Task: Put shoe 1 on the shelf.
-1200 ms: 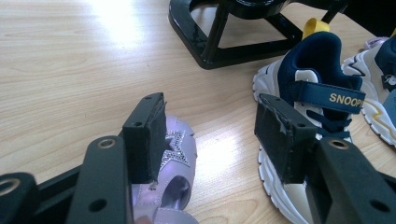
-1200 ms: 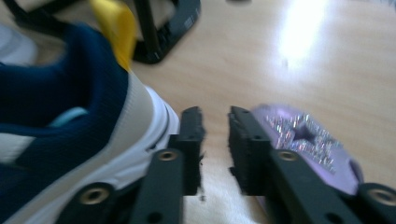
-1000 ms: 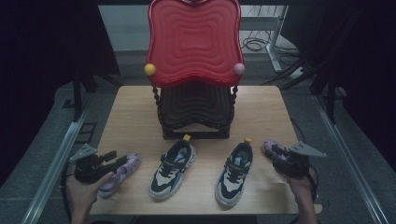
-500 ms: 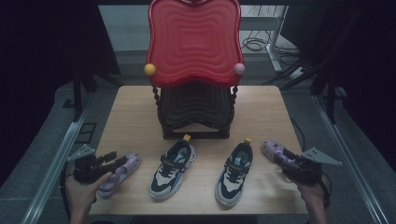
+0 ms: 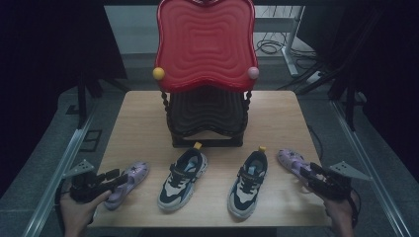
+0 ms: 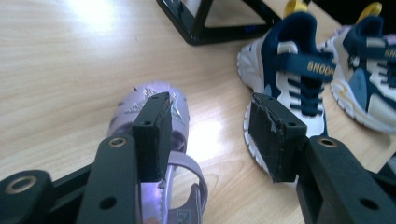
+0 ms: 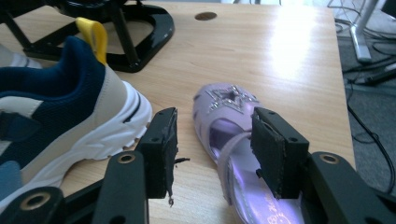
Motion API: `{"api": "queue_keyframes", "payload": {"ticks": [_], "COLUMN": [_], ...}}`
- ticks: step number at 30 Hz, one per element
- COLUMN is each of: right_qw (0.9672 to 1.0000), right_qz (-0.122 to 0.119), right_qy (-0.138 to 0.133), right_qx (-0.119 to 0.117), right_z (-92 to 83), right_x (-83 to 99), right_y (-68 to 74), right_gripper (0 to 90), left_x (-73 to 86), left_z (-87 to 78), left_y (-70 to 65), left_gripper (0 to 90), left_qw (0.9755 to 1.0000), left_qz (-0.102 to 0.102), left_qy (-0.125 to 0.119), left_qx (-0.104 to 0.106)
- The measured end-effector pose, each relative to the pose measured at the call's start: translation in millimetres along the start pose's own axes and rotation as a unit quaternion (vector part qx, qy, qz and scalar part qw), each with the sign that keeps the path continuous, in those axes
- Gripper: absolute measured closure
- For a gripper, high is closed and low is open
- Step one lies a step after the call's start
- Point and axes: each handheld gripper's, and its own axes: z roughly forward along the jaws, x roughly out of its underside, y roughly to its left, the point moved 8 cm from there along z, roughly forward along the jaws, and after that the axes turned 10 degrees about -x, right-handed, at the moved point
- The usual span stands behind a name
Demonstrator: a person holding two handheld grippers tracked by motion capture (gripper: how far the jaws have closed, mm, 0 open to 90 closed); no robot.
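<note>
Two purple sandals lie at the table's front corners. The left sandal [image 5: 129, 178] [image 6: 181, 112] sits toe-forward under my left gripper [image 5: 117, 177] [image 6: 212, 133]. Its jaws have just been closing, one pad over the sandal's edge and the other clear of it, so it is open. The right sandal [image 5: 290, 160] [image 7: 225, 106] lies partly between the pads of my right gripper [image 5: 312, 171] [image 7: 212, 140]. Those jaws have just been opening and do not press on it. Between the sandals stand a pair of navy-and-white sneakers [image 5: 183, 177] [image 5: 248, 182].
A tall red wavy panel [image 5: 205, 44] stands on a black stand [image 5: 207, 121] at the middle back of the wooden table [image 5: 141, 118]. Both sneakers [image 6: 299, 70] [image 7: 70, 107] lie close to the inner jaws. Metal rails run along the floor on both sides.
My right gripper has drawn back to the right and toward the front edge, off the right sandal's heel. The left gripper has hardly moved. Both sandals and the sneakers stay where they were.
</note>
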Motion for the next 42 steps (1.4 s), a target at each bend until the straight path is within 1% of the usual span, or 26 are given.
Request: {"api": "queue_keyframes", "payload": {"ticks": [2,6,9,10,11,12,13,15,16,18,19,20,21,22,26,27,29,31,33,36,38,42], "right_qw": [1.0000,0.9999,0.9998,0.9998,0.9998,0.9998,0.9998,0.9998,0.9998,0.9998,0.9997,0.9997,0.9997,0.9997,0.9992,0.9989,0.9986,0.9985,0.9985,0.9985,0.9985,0.9987], "right_qz": [0.004,0.002,0.006,0.008,0.009,0.010,0.008,0.006,0.007,0.007,0.007,0.007,0.008,0.009,0.018,0.023,0.024,0.022,0.022,0.022,0.015,0.006], "right_qy": [0.001,0.004,0.004,0.004,0.004,0.004,0.005,0.005,0.006,0.008,0.010,0.010,0.011,0.011,0.011,0.009,0.008,0.010,0.009,0.022,0.029,0.041], "right_qx": [0.006,0.012,0.016,0.018,0.018,0.018,0.018,0.019,0.019,0.019,0.020,0.020,0.020,0.022,0.034,0.039,0.046,0.050,0.050,0.045,0.045,0.031], "right_z": [-0.2,-2.2,-2.8,-2.9,-3.3,-3.8,-4.4,-4.7,-4.7,-4.2,-4.2,-4.2,-4.2,-4.5,-6.3,-7.5,-9.6,-11.7,-12.8,-12.1,-10.0,-4.4], "right_x": [0.8,1.2,1.2,1.2,1.3,1.0,0.6,0.1,0.0,0.6,1.1,1.1,1.3,1.8,3.8,4.2,4.5,4.6,4.4,8.0,10.6,13.7], "right_y": [-1.1,-1.1,-2.3,-2.3,-1.7,-0.8,-0.2,-0.1,0.1,0.7,0.6,0.6,0.2,-0.8,-6.5,-8.5,-11.3,-12.4,-12.9,-13.9,-14.2,-11.2], "right_gripper": [50.8,50.4,50.1,50.0,49.9,49.8,49.7,49.7,49.6,49.5,49.5,49.5,49.5,49.5,49.6,49.6,49.6,49.7,49.9,50.2,50.2,50.9], "left_x": [3.6,12.0,17.3,19.2,21.1,24.0,26.0,31.1,34.3,36.6,37.7,37.7,38.8,39.9,44.2,44.6,44.9,44.8,44.4,44.1,43.9,43.5], "left_z": [0.2,-5.6,-11.3,-14.7,-17.2,-18.5,-18.2,-14.7,-11.0,-5.1,-0.3,-0.3,2.7,4.7,10.8,11.5,12.2,11.8,10.9,10.3,10.2,10.6], "left_y": [0.5,4.6,8.2,9.0,8.7,8.5,8.9,9.2,8.4,6.6,4.3,4.3,2.0,0.6,1.3,1.3,1.8,2.1,2.8,3.8,4.0,4.1], "left_gripper": [50.7,53.6,55.8,56.7,57.6,58.0,58.4,59.3,60.1,62.2,64.3,64.9,64.9,66.2,73.9,76.5,78.9,81.1,82.9,84.8,85.3,85.8], "left_qw": [0.9999,0.9999,0.9996,0.9995,0.9994,0.9991,0.9988,0.9980,0.9975,0.9970,0.9961,0.9961,0.9952,0.9945,0.9922,0.9921,0.9919,0.9918,0.9921,0.9925,0.9925,0.9928], "left_qz": [0.008,0.006,0.012,0.017,0.020,0.024,0.028,0.031,0.031,0.026,0.032,0.032,0.040,0.044,0.050,0.051,0.050,0.051,0.047,0.045,0.045,0.042], "left_qy": [0.008,0.012,0.022,0.025,0.029,0.036,0.042,0.055,0.064,0.072,0.082,0.082,0.089,0.096,0.113,0.114,0.115,0.115,0.113,0.111,0.111,0.109], "left_qx": [-0.004,-0.009,-0.013,-0.012,-0.007,-0.002,-0.003,-0.003,0.000,0.002,0.002,0.002,0.004,0.003,-0.016,-0.018,-0.019,-0.022,-0.024,-0.026,-0.027,-0.025]}}
